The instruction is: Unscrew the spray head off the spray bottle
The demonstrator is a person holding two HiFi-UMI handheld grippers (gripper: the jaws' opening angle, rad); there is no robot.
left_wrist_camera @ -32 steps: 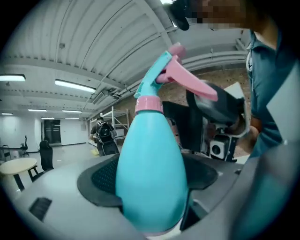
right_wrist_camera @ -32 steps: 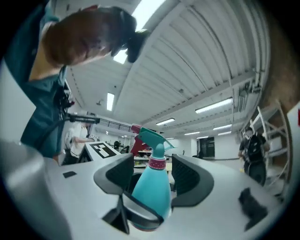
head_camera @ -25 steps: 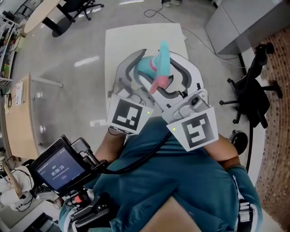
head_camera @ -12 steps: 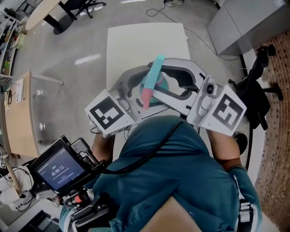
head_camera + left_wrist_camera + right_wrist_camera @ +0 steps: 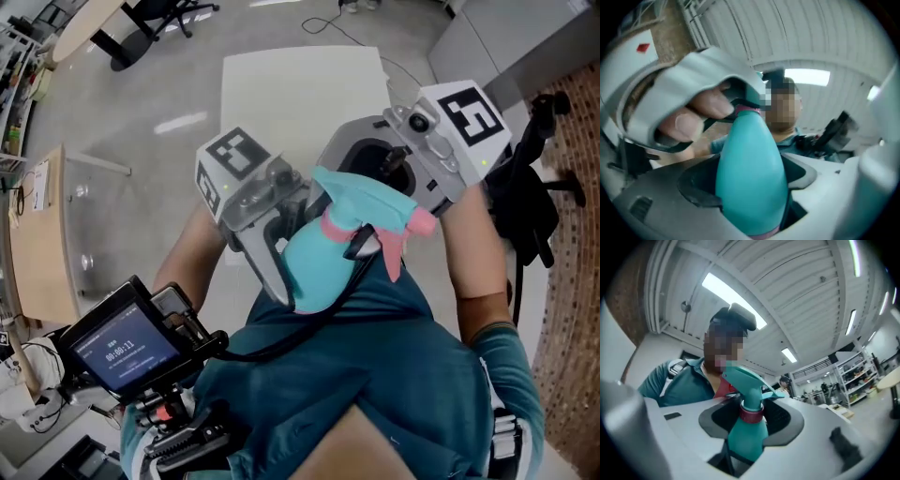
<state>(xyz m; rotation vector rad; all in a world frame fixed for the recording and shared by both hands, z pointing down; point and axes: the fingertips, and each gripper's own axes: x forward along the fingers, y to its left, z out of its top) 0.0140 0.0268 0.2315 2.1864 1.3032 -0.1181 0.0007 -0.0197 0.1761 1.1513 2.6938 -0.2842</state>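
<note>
A teal spray bottle with a pink collar and pink trigger is held up in front of the person's chest. It lies tilted, with its teal spray head to the upper right. My left gripper is shut on the bottle's body, whose base is toward its camera. The jaws of my right gripper have just been closing and now grip the bottle at the collar below the spray head. The far jaws are hidden behind the bottle in the head view.
A white table stands ahead below the grippers. A black office chair is at the right and a wooden desk at the left. A screen device hangs at the person's chest, with a cable running across.
Both grippers rolled and rose, and their marker cubes swung away from the person. The bottle turned from pointing away over the table to lying tilted near the chest, head to the right.
</note>
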